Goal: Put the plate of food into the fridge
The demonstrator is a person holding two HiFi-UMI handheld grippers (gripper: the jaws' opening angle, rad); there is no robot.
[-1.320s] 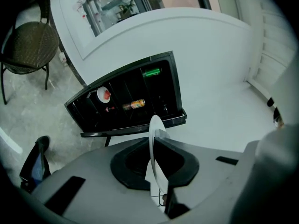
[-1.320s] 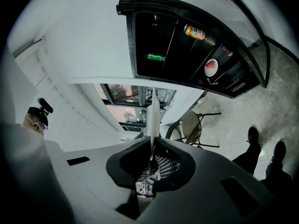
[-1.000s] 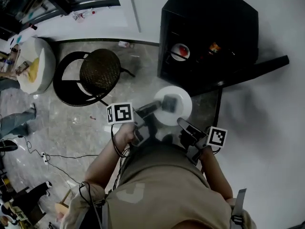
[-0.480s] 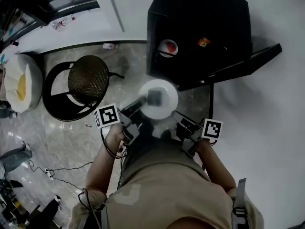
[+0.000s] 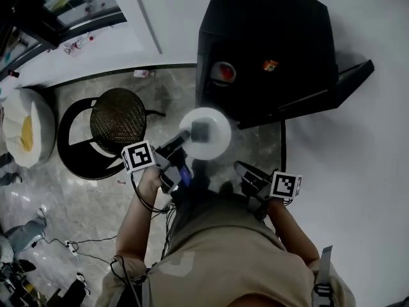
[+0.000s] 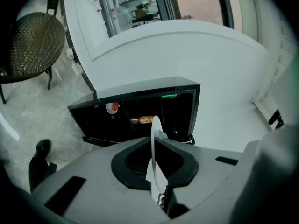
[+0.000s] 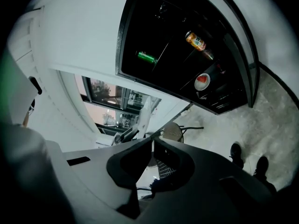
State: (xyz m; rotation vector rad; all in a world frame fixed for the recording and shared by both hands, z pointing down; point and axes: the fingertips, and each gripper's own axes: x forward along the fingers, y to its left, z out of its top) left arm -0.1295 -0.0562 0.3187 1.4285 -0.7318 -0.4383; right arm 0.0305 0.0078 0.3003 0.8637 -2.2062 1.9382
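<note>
Fingers [image 6: 126, 164] of the left gripper [image 5: 195, 133] clamp the white plate [image 5: 218, 139] at frame centre, right gripper [image 5: 241, 167] pinched empty: seemingly the carry-in, next needing a level slide into the open fridge [image 5: 268, 43] above.

A smooth, glossy white plate [image 5: 218, 136] is seen before the fridge [image 5: 268, 24] — cased in smooth black. Left of the fridge, a woven wicker chair seat [image 5: 118, 110] is seen on the floor [image 5: 77, 197] — polished, marbled stone.
</note>
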